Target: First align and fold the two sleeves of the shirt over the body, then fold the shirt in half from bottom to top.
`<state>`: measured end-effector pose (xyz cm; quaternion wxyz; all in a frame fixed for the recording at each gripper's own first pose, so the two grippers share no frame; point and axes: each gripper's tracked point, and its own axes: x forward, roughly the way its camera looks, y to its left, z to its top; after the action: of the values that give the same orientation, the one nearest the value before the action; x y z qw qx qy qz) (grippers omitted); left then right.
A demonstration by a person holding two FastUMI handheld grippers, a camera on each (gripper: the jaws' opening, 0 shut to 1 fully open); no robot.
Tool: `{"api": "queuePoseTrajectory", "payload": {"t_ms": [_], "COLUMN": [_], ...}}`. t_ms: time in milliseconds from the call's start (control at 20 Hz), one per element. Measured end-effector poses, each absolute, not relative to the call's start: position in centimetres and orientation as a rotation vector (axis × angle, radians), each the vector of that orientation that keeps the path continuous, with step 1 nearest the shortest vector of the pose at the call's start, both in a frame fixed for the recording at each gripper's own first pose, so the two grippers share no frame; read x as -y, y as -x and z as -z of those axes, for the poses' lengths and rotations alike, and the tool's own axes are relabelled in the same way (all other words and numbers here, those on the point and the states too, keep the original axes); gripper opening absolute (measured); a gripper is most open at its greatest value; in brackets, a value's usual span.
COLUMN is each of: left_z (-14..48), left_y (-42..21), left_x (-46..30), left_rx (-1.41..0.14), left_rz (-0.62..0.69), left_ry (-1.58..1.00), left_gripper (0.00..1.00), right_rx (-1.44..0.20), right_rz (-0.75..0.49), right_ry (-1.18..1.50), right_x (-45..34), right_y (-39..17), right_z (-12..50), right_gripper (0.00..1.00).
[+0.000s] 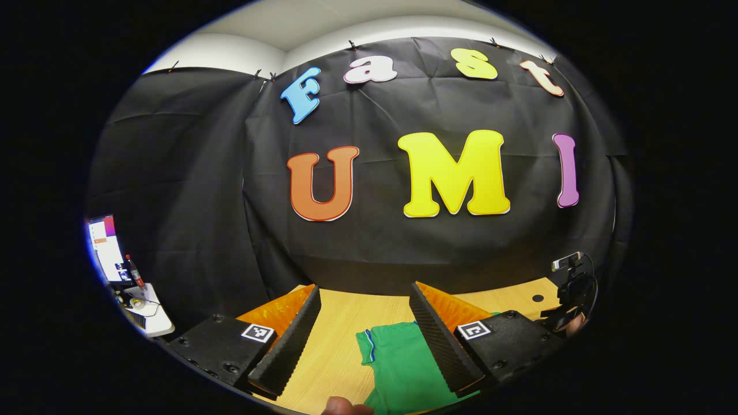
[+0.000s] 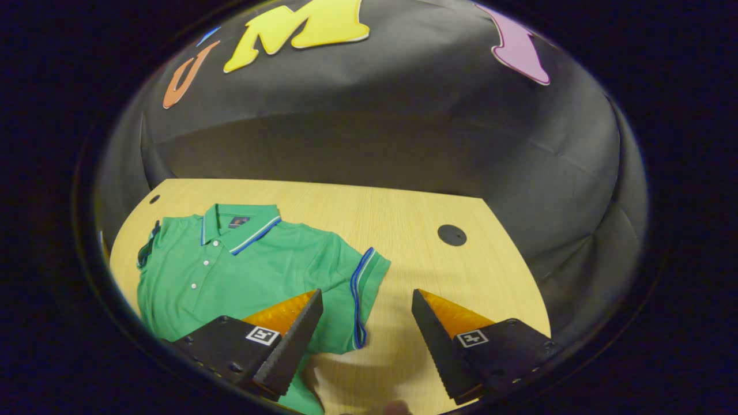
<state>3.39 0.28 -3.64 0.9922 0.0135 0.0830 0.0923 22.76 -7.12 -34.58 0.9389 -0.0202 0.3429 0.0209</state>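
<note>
green polo shirt spread face up on the pale wooden table, collar toward the black booth wall, hem toward the near edge, so long axis running near to far. in the right gripper view, right gripper held above the table with jaws wide apart and gripping nothing; blue-trimmed sleeve lying flat, sticking out sideways, its cuff just ahead of and between the parted fingers, slightly toward the view's left. nearer of the two to this sleeve, by the look of it. in the left gripper view, left gripper also spread open and empty, pitched higher toward the wall, with a striped shirt edge below its gap. no sleeve folded yet; likely first move a short drop onto the cuff, then a carry inward across the body.
</note>
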Motion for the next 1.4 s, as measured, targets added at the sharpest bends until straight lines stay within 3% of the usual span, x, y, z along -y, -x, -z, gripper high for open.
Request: {"api": "queuePoseTrajectory", "payload": {"t_ms": [200, 300, 400, 550, 600, 650, 1400], "left_z": [4.3, 4.8, 5.2, 5.1, 5.2, 5.3, 4.5], "left_y": [-3.5, -3.7, -3.5, -3.5, -3.6, -3.7, -3.4], "left_x": [-0.2, -0.4, -0.3, -0.1, -0.1, 0.1, 0.2], "left_rx": [-0.183, -0.197, -0.210, -0.209, -0.211, -0.215, -0.189], "left_rz": [-0.185, -0.194, -0.197, -0.193, -0.189, -0.185, -0.166], "left_ry": [-0.032, -0.031, -0.022, -0.033, -0.034, -0.034, -0.037], "left_gripper": [0.99, 0.99, 0.99, 0.99, 0.99, 0.99, 0.99], "right_rx": [-0.757, -0.779, -0.802, -0.843, -0.848, -0.855, -0.753], "right_rz": [-0.051, -0.053, -0.041, -0.063, -0.048, -0.039, -0.103], "right_ry": [0.007, -0.021, -0.016, -0.073, -0.085, -0.084, -0.088], "right_x": [6.6, 6.4, 6.8, 6.0, 6.2, 6.5, 3.0], "right_y": [-23.0, -22.9, -22.9, -22.6, -23.2, -22.8, -22.6], "right_z": [36.6, 37.2, 37.9, 38.4, 38.4, 38.6, 31.3], "right_gripper": [0.89, 0.76, 0.58, 0.06, 0.06, 0.00, 0.00]}}
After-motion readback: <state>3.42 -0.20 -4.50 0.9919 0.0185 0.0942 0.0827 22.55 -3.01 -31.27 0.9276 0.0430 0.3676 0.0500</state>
